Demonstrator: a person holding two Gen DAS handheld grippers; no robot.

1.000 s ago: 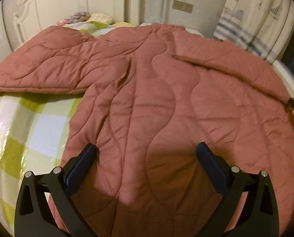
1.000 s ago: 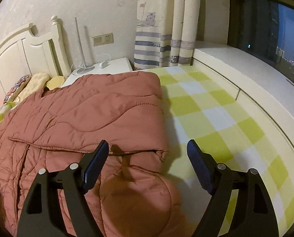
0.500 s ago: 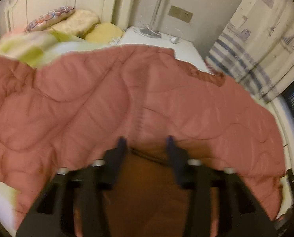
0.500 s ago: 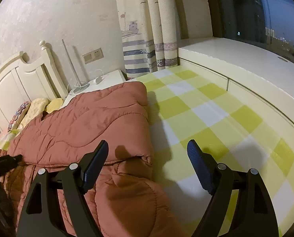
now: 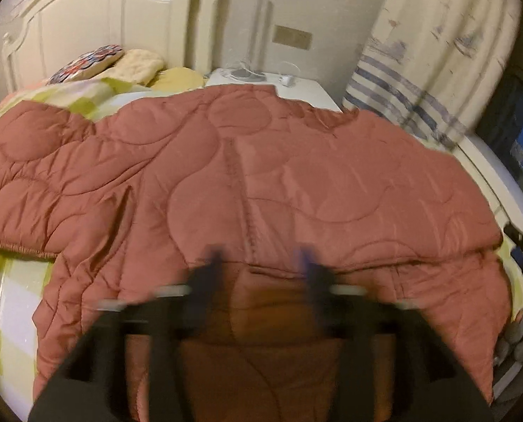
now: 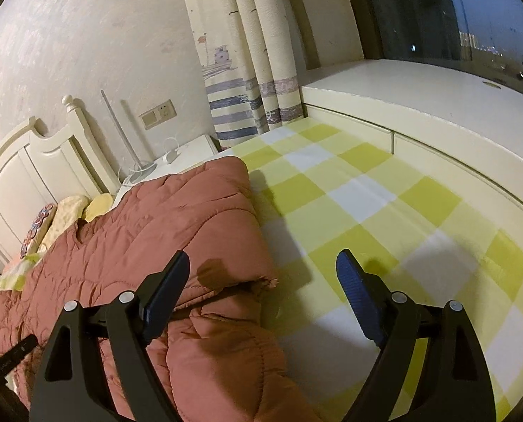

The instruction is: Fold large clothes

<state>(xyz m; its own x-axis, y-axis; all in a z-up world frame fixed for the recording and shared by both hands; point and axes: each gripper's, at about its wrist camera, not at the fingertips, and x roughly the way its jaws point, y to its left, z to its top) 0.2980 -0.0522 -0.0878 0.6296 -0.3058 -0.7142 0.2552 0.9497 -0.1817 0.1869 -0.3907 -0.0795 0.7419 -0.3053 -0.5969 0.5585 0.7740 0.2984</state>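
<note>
A large rust-pink quilted jacket (image 5: 261, 183) lies spread on the bed, its upper part folded over the lower part. My left gripper (image 5: 259, 260) is blurred, its fingers narrowed with a gap between them, above the folded edge near the jacket's middle; I cannot tell whether it holds cloth. In the right wrist view the jacket (image 6: 177, 232) lies at the left, its folded sleeve edge ending near the bed's middle. My right gripper (image 6: 263, 274) is open and empty, just above that sleeve's cuff.
The bed has a yellow-green checked sheet (image 6: 367, 211). Pillows (image 5: 134, 66) and a white headboard (image 5: 103, 21) are at the far end. A white nightstand (image 5: 296, 88) with cables, striped curtains (image 6: 247, 70) and a white window ledge (image 6: 419, 105) border the bed.
My left gripper's fingers have narrowed from wide open and it has swung toward the headboard; the jacket's upper part now lies folded over. The right gripper has lifted and tilted slightly, staying open.
</note>
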